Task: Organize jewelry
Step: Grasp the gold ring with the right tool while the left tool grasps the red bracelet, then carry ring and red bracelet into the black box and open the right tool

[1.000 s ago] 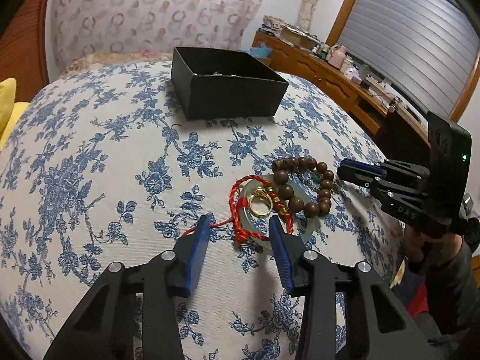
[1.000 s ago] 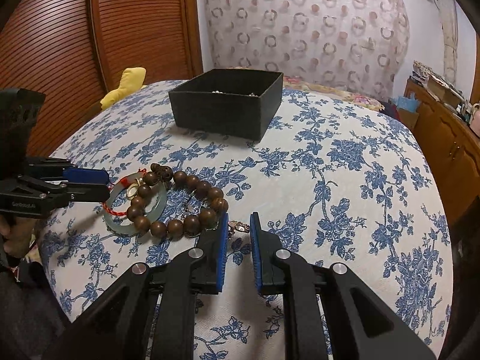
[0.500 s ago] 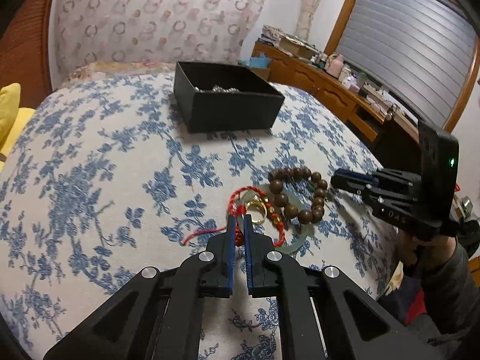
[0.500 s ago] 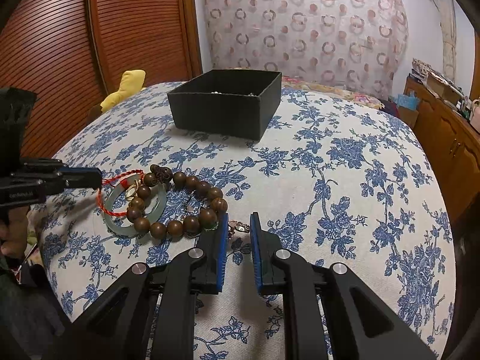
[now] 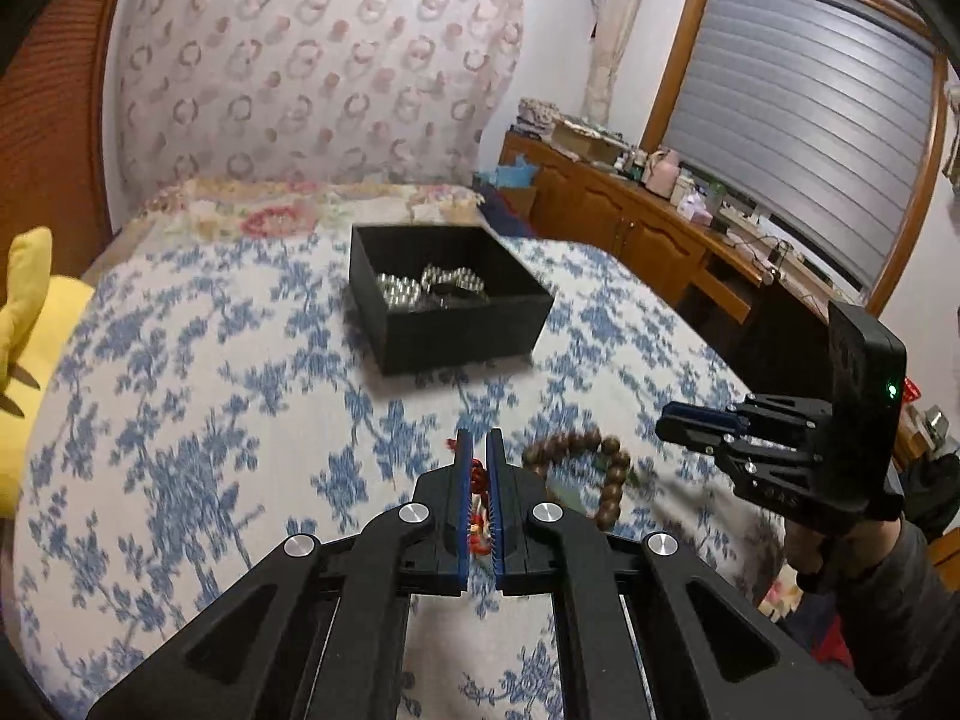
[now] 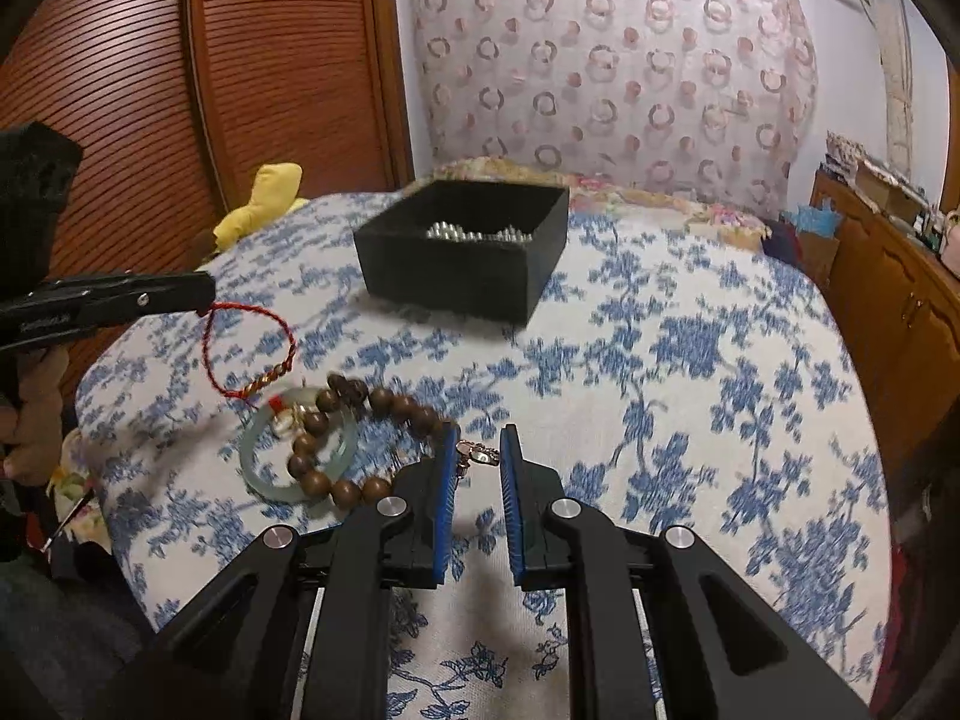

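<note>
Now the left gripper (image 6: 207, 294), wide apart a second ago, is clenched on the red cord bracelet (image 6: 252, 354) and lifts it off the bed, so it can go to the black box (image 6: 462, 252) ahead, while the right gripper (image 6: 477, 468) waits released.

A home bedroom: floral bedspread (image 6: 690, 360), patterned curtain (image 6: 600, 60), cluttered wooden sideboard (image 5: 630, 222).
</note>
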Demonstrator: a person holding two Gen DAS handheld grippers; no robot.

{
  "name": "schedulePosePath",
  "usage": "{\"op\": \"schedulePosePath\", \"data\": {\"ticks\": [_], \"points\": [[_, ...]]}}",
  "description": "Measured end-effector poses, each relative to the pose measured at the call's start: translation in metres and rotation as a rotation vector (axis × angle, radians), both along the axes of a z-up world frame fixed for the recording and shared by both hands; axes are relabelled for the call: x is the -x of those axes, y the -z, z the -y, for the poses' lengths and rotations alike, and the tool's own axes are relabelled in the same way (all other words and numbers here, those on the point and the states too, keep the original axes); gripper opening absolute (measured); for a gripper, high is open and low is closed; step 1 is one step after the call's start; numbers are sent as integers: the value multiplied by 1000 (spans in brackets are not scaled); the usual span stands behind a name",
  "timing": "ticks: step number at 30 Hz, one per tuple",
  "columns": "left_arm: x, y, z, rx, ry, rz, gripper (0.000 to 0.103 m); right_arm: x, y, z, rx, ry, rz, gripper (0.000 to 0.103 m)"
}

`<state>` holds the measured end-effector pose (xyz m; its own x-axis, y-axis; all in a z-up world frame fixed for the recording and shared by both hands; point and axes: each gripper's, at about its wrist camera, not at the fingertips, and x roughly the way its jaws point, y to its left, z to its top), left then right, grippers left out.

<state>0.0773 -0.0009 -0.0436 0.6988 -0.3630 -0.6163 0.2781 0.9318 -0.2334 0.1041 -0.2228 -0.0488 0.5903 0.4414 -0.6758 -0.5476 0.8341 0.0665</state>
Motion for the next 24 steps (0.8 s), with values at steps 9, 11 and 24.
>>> {"op": "schedulePosePath", "data": {"ticks": [9,11,24], "points": [[-19,-34,3,-26,-5,80,4,-9,-19,-7,10,-12,52,16],[-25,-40,4,-37,-11,95,4,-14,-23,-9,6,-13,57,16],[-57,-55,7,-100,-41,127,4,-54,-46,-36,-4,-22,95,16]]}}
